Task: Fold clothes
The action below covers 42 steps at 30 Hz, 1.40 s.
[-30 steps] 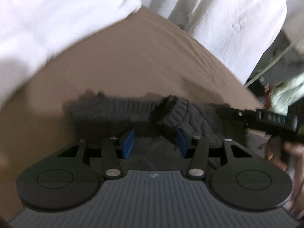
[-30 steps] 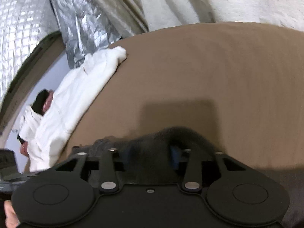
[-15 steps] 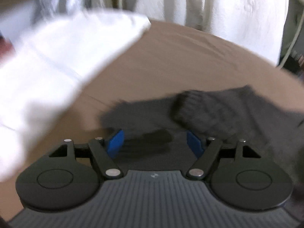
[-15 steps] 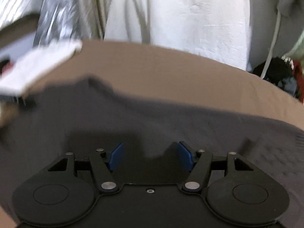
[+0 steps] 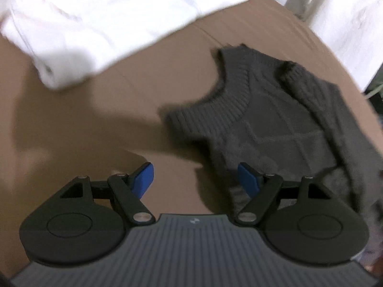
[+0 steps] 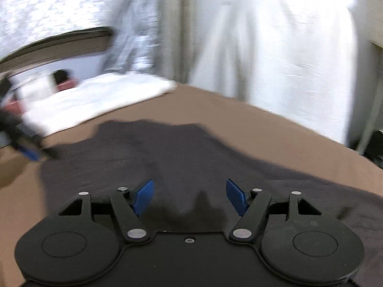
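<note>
You have a wide brown surface (image 5: 100, 110) under everything; whether it is a bed or a covered table cannot be told. Behind it hang pale curtains (image 6: 275, 59). Toward its far left edge lies a heap of white clothing (image 5: 100, 16), loosely bundled and not folded.

The dark grey knitted sweater (image 5: 268, 124) is spread on the right half of the surface, its ribbed neckline turned toward the white heap, and one sleeve (image 5: 311, 88) is laid over the body with its cuff near the collar. In the right wrist view the same knit fills the ground in front of you, reaching to the near edge.

Your left gripper (image 5: 195, 179) is released, with its blue pads wide apart and nothing between them, poised over the sweater's near left border. Your right gripper (image 6: 189, 196) is likewise spread and empty, above the middle of the knit.

Likely you are between folds. The risks: a thick, loose knit drags as one piece, so pinching only the top layer could pull the laid sleeve askew; a fold swung toward the far left could land on the white heap.
</note>
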Each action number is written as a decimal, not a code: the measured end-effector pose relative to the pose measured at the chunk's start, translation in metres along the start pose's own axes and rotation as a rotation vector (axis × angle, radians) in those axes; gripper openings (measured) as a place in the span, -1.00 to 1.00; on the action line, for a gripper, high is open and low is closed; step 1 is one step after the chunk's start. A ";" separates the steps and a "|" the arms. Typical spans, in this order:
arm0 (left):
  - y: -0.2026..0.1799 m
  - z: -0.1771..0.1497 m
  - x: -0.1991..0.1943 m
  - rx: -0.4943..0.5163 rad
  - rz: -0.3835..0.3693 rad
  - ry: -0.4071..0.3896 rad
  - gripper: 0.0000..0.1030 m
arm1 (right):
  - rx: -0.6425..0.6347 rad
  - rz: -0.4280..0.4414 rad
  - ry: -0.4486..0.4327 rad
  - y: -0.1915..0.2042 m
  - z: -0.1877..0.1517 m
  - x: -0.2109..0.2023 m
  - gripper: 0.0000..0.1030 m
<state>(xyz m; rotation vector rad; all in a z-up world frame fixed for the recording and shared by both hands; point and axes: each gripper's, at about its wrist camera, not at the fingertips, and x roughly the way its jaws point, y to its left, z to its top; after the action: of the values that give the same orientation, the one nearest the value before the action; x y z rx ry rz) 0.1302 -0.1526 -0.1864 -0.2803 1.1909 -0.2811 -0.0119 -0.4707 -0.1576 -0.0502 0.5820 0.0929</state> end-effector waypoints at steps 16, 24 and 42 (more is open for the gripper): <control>-0.052 -0.007 -0.003 0.098 -0.338 -0.170 -0.64 | -0.334 0.034 0.095 0.134 -0.044 0.044 0.64; -0.097 -0.011 -0.014 0.249 -0.458 -0.274 -0.72 | -0.092 0.161 0.160 0.088 -0.031 0.044 -0.04; -0.238 -0.139 0.053 0.657 -0.548 0.070 -0.67 | 0.738 0.153 0.069 -0.189 -0.049 -0.056 0.46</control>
<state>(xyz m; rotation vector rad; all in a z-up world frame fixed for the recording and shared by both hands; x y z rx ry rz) 0.0027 -0.4024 -0.1947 -0.0112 1.0095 -1.1401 -0.0663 -0.6667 -0.1633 0.7104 0.6592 0.0201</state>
